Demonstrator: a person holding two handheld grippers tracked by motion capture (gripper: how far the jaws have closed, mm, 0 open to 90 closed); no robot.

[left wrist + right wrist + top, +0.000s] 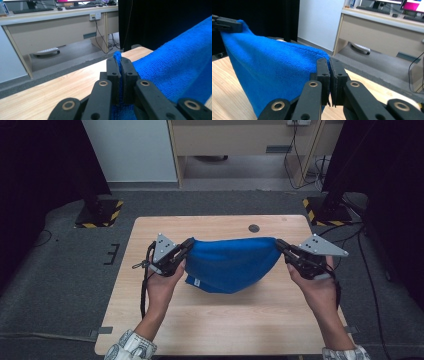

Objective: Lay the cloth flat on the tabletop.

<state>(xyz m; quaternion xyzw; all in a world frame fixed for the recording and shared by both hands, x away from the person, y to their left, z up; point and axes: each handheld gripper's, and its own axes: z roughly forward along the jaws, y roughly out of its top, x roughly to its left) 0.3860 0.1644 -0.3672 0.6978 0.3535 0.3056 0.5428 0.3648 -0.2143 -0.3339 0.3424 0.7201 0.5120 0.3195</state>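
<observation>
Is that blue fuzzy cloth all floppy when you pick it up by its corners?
Probably yes: the blue fuzzy terry cloth sags in a curve between the left hand-held gripper and the right hand-held gripper, so it looks limp. It seems light, since pinched corners alone carry it. Its rough pile likely resists slipping.

Between the grippers: blue towel (231, 262) hangs stretched from left gripper (189, 244) to right gripper (278, 244), blocking any straight pass across the middle.
Under the towel: its lowest fold sags close to the table (220, 330) (touching or not, cannot tell).
Near side: bare wood, wide open.
Far side: open strip, just a small dark hole (254, 228).
Left and right edges: free wood beside each hand.
</observation>
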